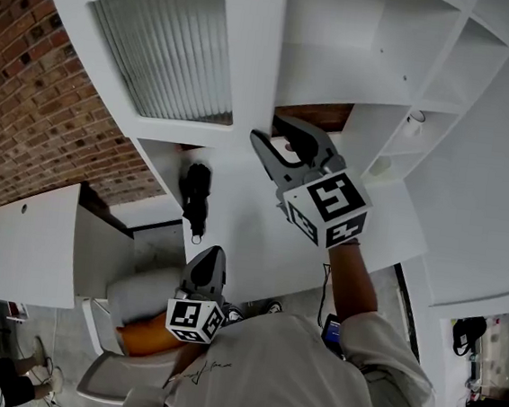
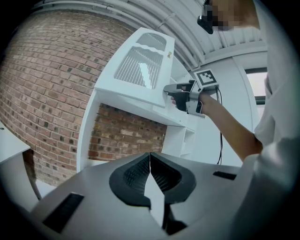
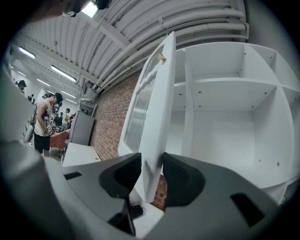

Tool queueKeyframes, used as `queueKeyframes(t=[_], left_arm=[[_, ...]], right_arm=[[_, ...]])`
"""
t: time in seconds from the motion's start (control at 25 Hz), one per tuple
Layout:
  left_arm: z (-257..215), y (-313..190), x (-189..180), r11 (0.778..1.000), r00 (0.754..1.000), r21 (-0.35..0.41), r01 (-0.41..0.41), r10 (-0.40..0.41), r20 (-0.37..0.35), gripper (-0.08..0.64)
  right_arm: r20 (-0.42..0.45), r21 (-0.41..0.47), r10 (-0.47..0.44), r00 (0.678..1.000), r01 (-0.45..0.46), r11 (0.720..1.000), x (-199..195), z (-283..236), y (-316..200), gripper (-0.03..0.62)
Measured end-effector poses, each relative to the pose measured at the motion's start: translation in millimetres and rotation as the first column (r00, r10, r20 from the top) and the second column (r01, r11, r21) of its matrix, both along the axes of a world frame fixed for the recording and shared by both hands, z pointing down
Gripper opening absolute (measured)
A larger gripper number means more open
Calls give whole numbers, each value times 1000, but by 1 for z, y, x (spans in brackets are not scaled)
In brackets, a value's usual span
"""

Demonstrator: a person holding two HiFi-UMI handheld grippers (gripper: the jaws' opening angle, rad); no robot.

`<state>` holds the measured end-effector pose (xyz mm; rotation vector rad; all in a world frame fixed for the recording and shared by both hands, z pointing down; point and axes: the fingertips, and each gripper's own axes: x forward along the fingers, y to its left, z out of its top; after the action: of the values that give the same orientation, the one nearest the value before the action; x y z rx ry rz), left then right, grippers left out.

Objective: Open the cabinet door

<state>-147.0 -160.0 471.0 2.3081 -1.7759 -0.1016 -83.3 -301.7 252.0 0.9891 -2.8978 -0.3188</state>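
White door (image 3: 157,108): ajar, at 12 o'clock from the right jaws.
Right gripper (image 3: 152,173): jaws clamped on the door's edge.
Left gripper (image 2: 150,161): jaws together, empty.
Risk: edge may slip out if the pull strays off the hinge arc.

One cabinet door (image 1: 163,44); two tongs: left tongs (image 1: 214,257), right tongs (image 1: 275,137); one white desk (image 1: 24,246).
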Motion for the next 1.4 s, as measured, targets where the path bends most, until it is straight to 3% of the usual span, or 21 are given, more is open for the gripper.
queueKeyframes(t=[0.64,1.4], left_arm=[[0,2,6,1000,1000,-1,-20,20,-1,17],[2,4,10,1000,1000,-8,-26,26,-2,17]], right_arm=[[87,-62,-117,989,123,991,4,-1,21,97],[105,-81,-232,967,241,967,-1,-2,57,80]])
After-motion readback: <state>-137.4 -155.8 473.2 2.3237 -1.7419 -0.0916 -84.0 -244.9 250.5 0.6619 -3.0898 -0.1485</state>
